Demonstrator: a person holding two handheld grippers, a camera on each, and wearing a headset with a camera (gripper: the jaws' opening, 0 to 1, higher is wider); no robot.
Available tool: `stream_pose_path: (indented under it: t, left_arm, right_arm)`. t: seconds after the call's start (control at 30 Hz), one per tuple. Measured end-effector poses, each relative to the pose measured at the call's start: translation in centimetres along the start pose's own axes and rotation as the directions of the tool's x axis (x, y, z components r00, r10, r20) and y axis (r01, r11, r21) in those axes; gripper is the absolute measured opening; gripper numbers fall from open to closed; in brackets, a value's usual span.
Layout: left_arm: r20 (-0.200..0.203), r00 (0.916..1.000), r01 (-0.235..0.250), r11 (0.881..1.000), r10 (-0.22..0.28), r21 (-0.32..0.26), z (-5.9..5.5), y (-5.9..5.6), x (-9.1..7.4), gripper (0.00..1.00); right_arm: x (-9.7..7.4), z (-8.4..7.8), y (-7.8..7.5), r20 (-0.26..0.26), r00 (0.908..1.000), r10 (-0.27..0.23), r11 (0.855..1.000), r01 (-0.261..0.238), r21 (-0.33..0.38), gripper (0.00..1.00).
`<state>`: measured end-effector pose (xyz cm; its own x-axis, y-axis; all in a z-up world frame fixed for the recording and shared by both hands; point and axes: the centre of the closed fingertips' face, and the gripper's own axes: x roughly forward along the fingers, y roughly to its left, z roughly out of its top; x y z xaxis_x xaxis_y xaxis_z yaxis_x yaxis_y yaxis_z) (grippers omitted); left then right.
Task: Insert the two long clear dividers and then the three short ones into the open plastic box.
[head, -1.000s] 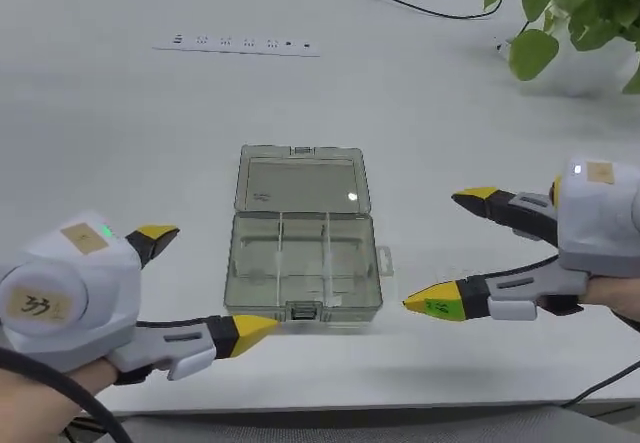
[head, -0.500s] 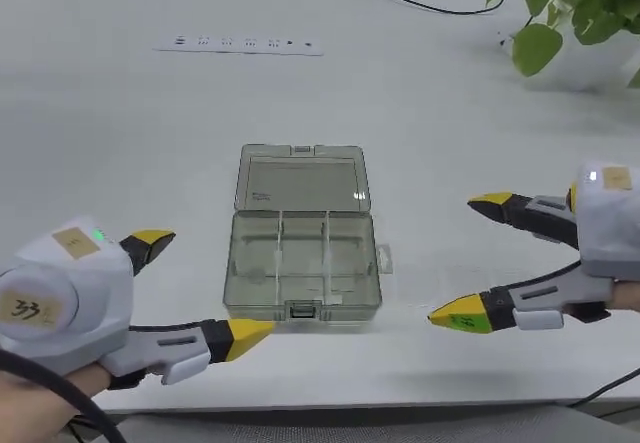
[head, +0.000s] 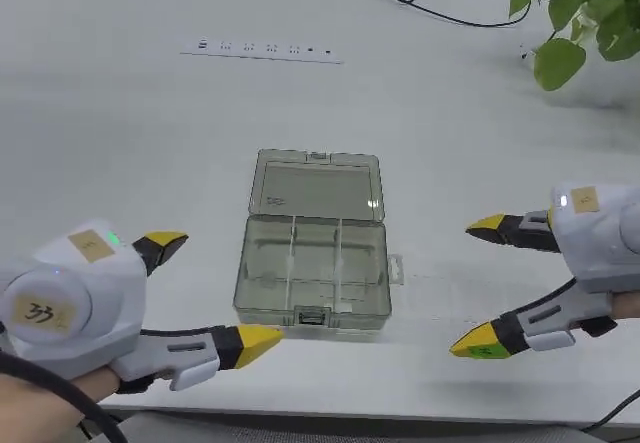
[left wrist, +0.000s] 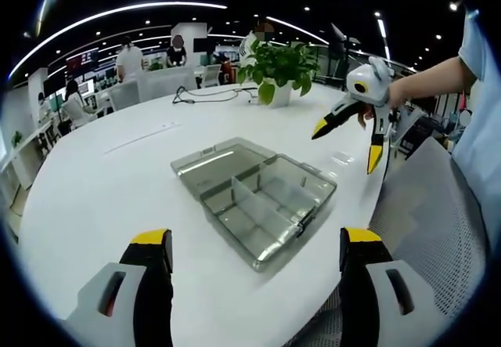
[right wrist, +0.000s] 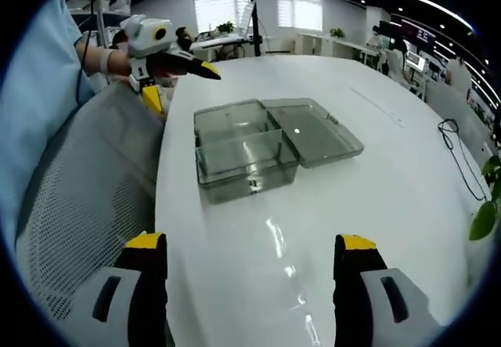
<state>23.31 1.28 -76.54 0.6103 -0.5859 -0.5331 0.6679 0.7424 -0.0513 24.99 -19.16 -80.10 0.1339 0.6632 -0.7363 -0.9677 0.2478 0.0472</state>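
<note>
Right gripper [head: 470, 287] has pulled back to the right, away from the box [head: 312, 281]; left gripper [head: 222, 287] sits about as before. We count one box, open, on the white table [head: 120, 143] between the two grippers, lid flat behind it. Two long dividers [head: 293, 253] stand upright inside; short ones too faint to count. Both grippers have jaws wide apart, holding and touching nothing. Farther back: one power strip [head: 262, 51], one cable [head: 440, 3], one plant [head: 585, 13].
</note>
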Motion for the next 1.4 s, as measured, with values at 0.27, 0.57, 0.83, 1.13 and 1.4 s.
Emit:
stream_pose_path:
  t: [0.27, 0.57, 0.83, 1.13, 1.4]
  left_arm:
    - [-0.001, 1.0, 0.001, 1.0, -0.001, 0.0, -0.1, -0.2, -0.2, 0.9]
    - [0.0, 1.0, -0.001, 1.0, 0.001, -0.004, -0.2, -0.2, -0.3, 0.89]
    - [0.002, 1.0, -0.003, 1.0, 0.003, -0.008, -0.3, -0.3, -0.4, 0.89]
    - [0.008, 0.9999, -0.008, 1.0, 0.008, -0.011, -0.3, -0.1, -0.5, 0.89]
    - [0.016, 0.9998, -0.014, 1.0, 0.015, -0.014, -0.2, 0.1, -0.5, 0.89]
  right_arm:
    - [0.8, -1.7, -0.6, -0.108, 0.9932, 0.043, 0.997, -0.049, -0.056, 0.75]
    - [2.2, -2.6, -0.6, -0.207, 0.9758, 0.069, 0.992, -0.09, -0.094, 0.63]
    - [3.0, -3.2, -1.2, -0.28, 0.9574, 0.071, 0.984, -0.114, -0.14, 0.5]
    - [3.6, -3.5, -1.3, -0.329, 0.9414, 0.074, 0.977, -0.135, -0.166, 0.42]
    - [3.7, -3.9, -1.5, -0.372, 0.9273, 0.046, 0.96, -0.144, -0.24, 0.37]
